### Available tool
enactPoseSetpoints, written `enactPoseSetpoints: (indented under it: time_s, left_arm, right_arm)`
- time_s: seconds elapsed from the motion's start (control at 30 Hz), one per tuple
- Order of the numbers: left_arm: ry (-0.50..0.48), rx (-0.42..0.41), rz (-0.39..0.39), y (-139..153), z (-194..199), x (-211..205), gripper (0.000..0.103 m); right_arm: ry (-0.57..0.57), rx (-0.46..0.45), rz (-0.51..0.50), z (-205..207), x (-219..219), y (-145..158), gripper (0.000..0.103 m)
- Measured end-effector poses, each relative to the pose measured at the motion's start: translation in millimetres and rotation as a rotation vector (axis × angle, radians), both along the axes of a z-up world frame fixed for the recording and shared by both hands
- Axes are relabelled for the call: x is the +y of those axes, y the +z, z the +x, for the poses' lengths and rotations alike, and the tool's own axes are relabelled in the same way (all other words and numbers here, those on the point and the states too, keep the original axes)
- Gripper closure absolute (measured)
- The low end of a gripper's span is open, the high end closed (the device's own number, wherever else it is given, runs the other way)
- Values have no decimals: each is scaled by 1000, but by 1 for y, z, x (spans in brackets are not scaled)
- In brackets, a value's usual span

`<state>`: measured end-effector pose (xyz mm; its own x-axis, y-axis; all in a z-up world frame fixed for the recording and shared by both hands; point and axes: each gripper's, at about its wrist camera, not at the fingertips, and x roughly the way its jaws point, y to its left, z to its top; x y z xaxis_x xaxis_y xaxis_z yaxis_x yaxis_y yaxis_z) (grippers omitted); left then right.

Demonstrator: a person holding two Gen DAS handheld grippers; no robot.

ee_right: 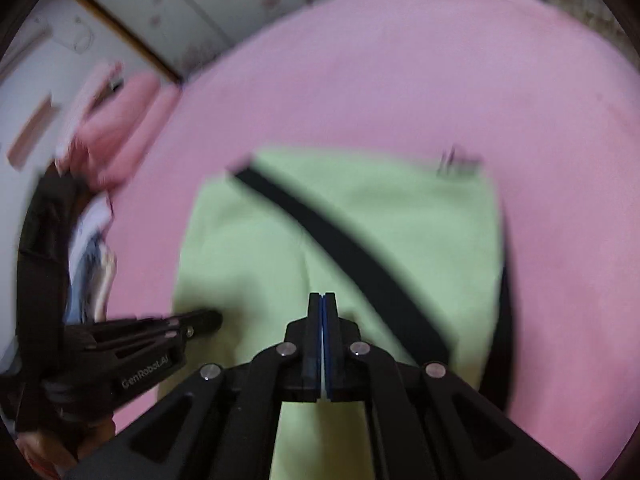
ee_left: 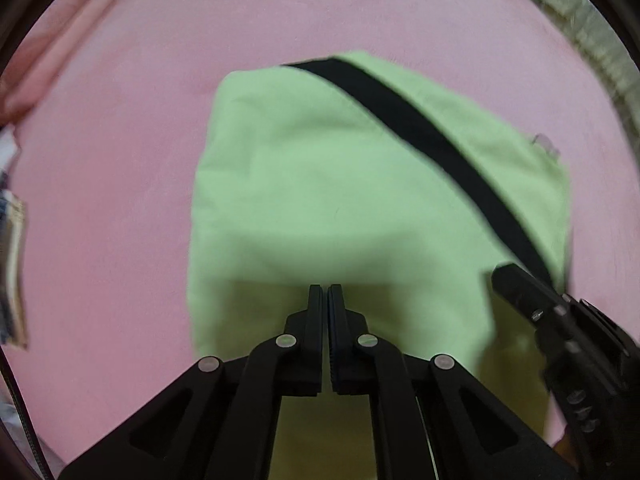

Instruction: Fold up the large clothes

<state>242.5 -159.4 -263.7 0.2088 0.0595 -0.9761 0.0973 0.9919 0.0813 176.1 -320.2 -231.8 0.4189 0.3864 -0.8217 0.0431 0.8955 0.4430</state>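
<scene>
A light green garment [ee_left: 328, 184] with a black diagonal stripe [ee_left: 432, 144] lies on a pink bed sheet [ee_left: 120, 160], partly folded. My left gripper [ee_left: 325, 290] is shut, its tips at the garment's raised near edge; whether cloth is pinched between them is hidden. My right gripper [ee_right: 322, 298] is shut over the same garment [ee_right: 256, 248], whose stripe [ee_right: 352, 264] runs past its tips; any cloth held is not visible. The right gripper shows in the left wrist view [ee_left: 520, 284] at lower right. The left gripper shows in the right wrist view [ee_right: 200, 320] at lower left.
A small tag [ee_left: 546, 146] sits at the garment's far right corner. Pink pillows [ee_right: 124, 120] lie at the bed's left end. A wooden-framed cupboard [ee_right: 168, 8] stands behind the bed. Other clothes [ee_left: 12, 264] lie at the left edge.
</scene>
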Motion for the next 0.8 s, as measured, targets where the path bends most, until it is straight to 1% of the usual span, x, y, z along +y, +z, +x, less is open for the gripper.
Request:
enactPoseSetpoints:
  time_s: [0.03, 0.07, 0.13, 0.17, 0.2, 0.23, 0.27, 0.3, 0.37, 0.4, 0.43, 0.47, 0.5, 0.53, 0.57, 0.6, 0.63, 0.67, 0.73, 0.77, 0.8]
  left_arm:
    - [-1, -11, 21, 0, -3, 4, 100]
    - [8, -23, 60, 0, -7, 10, 100]
    - [30, -43, 145, 2, -13, 26, 101]
    - [40, -46, 168, 3, -16, 36, 100]
    - [40, -43, 167, 6, -19, 43, 101]
    - [45, -39, 159, 9, -23, 49, 101]
    - [51, -27, 132, 13, -27, 52, 100]
    - [59, -20, 82, 18, -32, 54, 100]
    - [53, -19, -28, 27, -54, 53, 100]
    - [37, -10, -102, 29, -63, 47, 100]
    - [29, 13, -168, 28, -70, 41, 100]
    - [30, 44, -217, 24, -76, 36, 100]
    - [38, 82, -246, 18, -84, 28, 100]
    - [43, 104, -252, 10, -90, 25, 100]
    - [43, 106, -238, 4, -93, 36, 100]
    - [42, 106, -215, 0, -98, 38, 100]
    - [53, 109, -210, -2, -99, 45, 100]
    - [78, 115, -233, -3, -101, 55, 101]
    - [131, 123, -286, -6, -106, 77, 102]
    - [151, 128, -322, -6, -106, 85, 102]
    - [179, 129, -370, -5, -107, 93, 102]
  right_arm:
    - [2, 48, -74, -4, 3, -14, 103]
    - [-12, 60, -108, -8, -1, -21, 103]
    - [-70, 66, -113, -19, -26, -27, 103]
    - [-99, 88, -135, -22, -36, -25, 103]
    - [-138, 110, -187, -26, -45, -20, 103]
    - [-171, 134, -218, -30, -55, -15, 103]
    - [-193, 152, -224, -32, -61, -10, 103]
    - [-208, 148, -180, -34, -65, -4, 103]
    - [-205, 115, -35, -42, -63, 10, 103]
    - [-180, 103, 49, -46, -58, 14, 103]
    - [-157, 100, 102, -49, -51, 15, 103]
    - [-121, 107, 180, -53, -39, 13, 103]
    - [-89, 123, 232, -58, -28, 8, 103]
    - [-59, 152, 251, -63, -16, 0, 103]
    - [-39, 186, 230, -68, -7, -9, 103]
    - [-27, 217, 182, -72, -3, -20, 103]
    - [-29, 237, 119, -77, -4, -28, 103]
    - [-57, 232, 78, -85, -11, -33, 103]
    - [-126, 214, 100, -102, -32, -33, 103]
    - [-150, 214, 106, -103, -42, -31, 103]
    - [-180, 211, 56, -105, -50, -25, 103]
